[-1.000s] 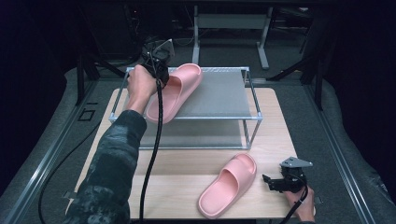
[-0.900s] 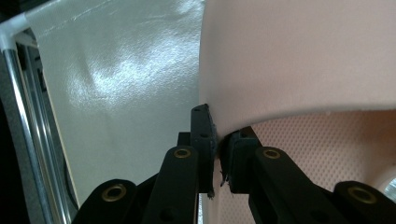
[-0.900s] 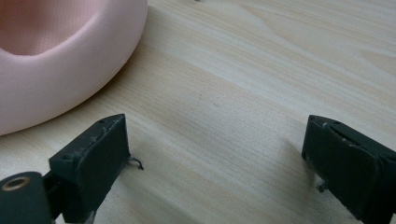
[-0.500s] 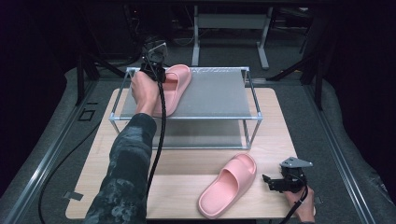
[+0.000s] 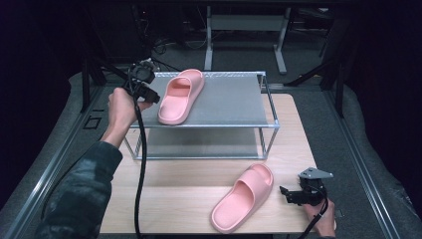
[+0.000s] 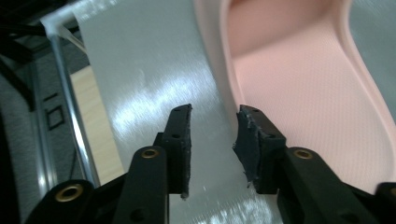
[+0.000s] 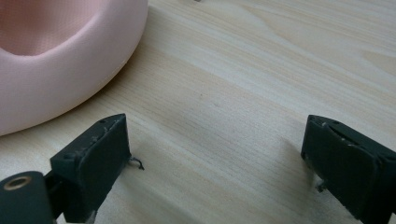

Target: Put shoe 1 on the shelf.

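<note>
One pink slipper [image 5: 180, 95] lies on the top shelf of the metal rack [image 5: 234, 102], toward its left front corner, heel near the shelf edge. The left gripper [image 5: 149, 94] sits just beside that heel; in the left gripper view its jaws stand parted, holding nothing, with the slipper's side wall [image 6: 219, 70] just ahead of them. The second slipper [image 5: 243, 197] lies on the desk [image 5: 174, 184] in front of the rack. The right gripper [image 5: 288, 195] rests near it, jaws spread wide and empty.

Risk, as judged: the shelved slipper sits close to the edge; a brush from the left gripper could tip it off.
</note>
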A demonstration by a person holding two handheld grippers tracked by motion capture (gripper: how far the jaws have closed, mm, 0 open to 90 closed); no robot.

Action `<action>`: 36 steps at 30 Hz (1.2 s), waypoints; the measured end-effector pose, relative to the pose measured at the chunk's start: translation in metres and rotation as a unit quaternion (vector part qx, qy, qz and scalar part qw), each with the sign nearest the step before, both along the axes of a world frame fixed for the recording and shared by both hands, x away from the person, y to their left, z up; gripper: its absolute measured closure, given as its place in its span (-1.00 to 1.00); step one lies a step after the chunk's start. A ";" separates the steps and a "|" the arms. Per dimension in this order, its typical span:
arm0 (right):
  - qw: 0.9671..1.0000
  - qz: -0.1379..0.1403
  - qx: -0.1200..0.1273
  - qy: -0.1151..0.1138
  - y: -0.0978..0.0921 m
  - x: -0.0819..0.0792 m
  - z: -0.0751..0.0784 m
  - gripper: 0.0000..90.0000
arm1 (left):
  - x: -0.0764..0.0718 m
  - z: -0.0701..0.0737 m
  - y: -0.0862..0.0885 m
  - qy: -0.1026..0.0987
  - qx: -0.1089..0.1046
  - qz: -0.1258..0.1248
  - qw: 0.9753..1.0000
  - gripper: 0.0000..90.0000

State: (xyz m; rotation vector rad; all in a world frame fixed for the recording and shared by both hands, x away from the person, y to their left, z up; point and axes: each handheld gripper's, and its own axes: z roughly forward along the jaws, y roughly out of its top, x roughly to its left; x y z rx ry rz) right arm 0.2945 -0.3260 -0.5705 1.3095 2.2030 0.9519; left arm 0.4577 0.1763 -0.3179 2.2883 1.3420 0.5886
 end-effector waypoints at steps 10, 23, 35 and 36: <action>1.000 -0.001 0.001 0.001 0.000 0.000 0.000 -0.84 | -0.023 -0.017 0.001 0.021 -0.013 -0.042 0.999 0.67; 1.000 -0.001 0.001 0.001 0.000 0.000 0.000 -0.84 | -0.026 -0.020 -0.020 0.020 -0.044 -0.073 0.996 0.63; 1.000 -0.002 0.000 0.001 0.000 0.000 0.000 -0.83 | -0.035 -0.016 -0.011 0.023 -0.059 -0.079 0.995 0.30; 1.000 -0.002 0.000 0.001 0.000 0.000 0.000 -0.83 | -0.038 -0.015 -0.010 0.020 -0.057 -0.080 0.995 0.22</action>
